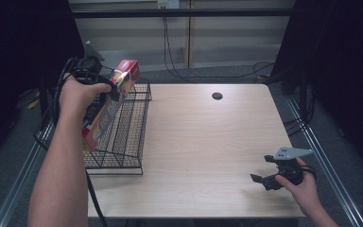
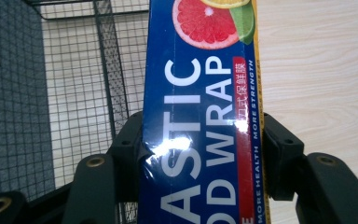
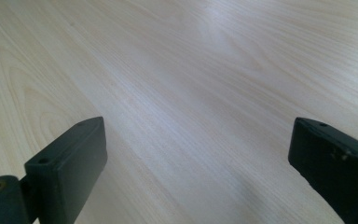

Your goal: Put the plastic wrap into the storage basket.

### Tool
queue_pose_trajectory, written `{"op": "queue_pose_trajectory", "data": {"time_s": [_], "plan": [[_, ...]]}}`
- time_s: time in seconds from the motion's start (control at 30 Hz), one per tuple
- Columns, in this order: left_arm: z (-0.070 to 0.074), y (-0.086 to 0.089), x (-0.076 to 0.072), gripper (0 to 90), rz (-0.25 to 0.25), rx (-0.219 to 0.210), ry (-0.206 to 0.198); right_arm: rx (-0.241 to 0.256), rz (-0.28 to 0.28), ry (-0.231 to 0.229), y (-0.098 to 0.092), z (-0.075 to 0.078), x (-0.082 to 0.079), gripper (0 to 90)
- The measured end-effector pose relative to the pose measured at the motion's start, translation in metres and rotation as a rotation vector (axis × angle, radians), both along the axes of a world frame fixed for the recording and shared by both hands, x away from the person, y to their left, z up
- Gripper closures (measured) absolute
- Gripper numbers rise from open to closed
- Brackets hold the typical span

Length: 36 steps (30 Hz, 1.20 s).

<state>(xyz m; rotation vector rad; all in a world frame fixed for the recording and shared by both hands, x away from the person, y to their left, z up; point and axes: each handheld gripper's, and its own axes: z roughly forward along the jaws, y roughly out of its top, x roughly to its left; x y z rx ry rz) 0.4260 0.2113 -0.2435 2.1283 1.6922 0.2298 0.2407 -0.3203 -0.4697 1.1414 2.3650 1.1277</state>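
One food wrap box (image 2: 200, 121) in left claw (image 1: 105, 90), over wire basket (image 1: 127, 127)

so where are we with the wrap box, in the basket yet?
Done: left gripper is shut on the wrap box, lifted and tilted over the wire basket. In hand: carrying it. Left: lowering and releasing, the box isn't resting in the basket. Right gripper sits open, empty, over the table.

Pale wooden table (image 1: 203, 142), black wire basket (image 1: 127, 127) on its left edge.
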Motion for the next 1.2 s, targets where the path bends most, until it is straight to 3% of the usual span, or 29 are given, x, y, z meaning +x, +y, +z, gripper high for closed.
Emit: {"op": "queue_pose_trajectory", "data": {"time_s": [0.57,1.2], "plan": [[0.000,0.024,-0.005,44.2,0.072,0.001,0.013,0.000,-0.004,-0.006,0.000,0.000,0.000,4.3],[-0.001,0.047,-0.011,44.1,0.144,0.011,-0.001,-0.001,-0.003,-0.004,0.001,0.000,0.000,4.3]]}}
